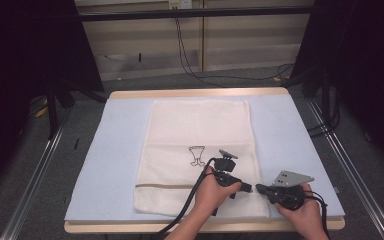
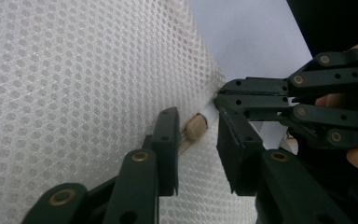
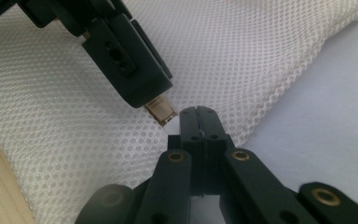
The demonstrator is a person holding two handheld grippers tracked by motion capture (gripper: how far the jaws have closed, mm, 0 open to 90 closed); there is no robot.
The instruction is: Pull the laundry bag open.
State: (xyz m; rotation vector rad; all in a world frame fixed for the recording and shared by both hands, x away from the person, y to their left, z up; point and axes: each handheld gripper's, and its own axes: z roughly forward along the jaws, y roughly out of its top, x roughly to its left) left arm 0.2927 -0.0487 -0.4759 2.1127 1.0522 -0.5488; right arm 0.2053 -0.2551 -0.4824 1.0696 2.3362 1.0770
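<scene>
At the right edge of the mesh laundry bag (image 1: 200, 150), the beige zipper pull (image 2: 196, 127) lies between the left gripper's (image 2: 196, 135) parted jaws, while the right gripper (image 3: 199, 114), jaws together, pinches the bag's edge just beside it

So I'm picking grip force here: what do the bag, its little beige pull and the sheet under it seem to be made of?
The bag looks like soft cream synthetic mesh: a fine honeycomb of holes shows in both gripper views. The beige pull seems smooth matte plastic, probably a zipper tab, lying between the left gripper's fingers. The sheet is pale blue, flat and matte, perhaps foam or felt; the weave can't be told.
</scene>
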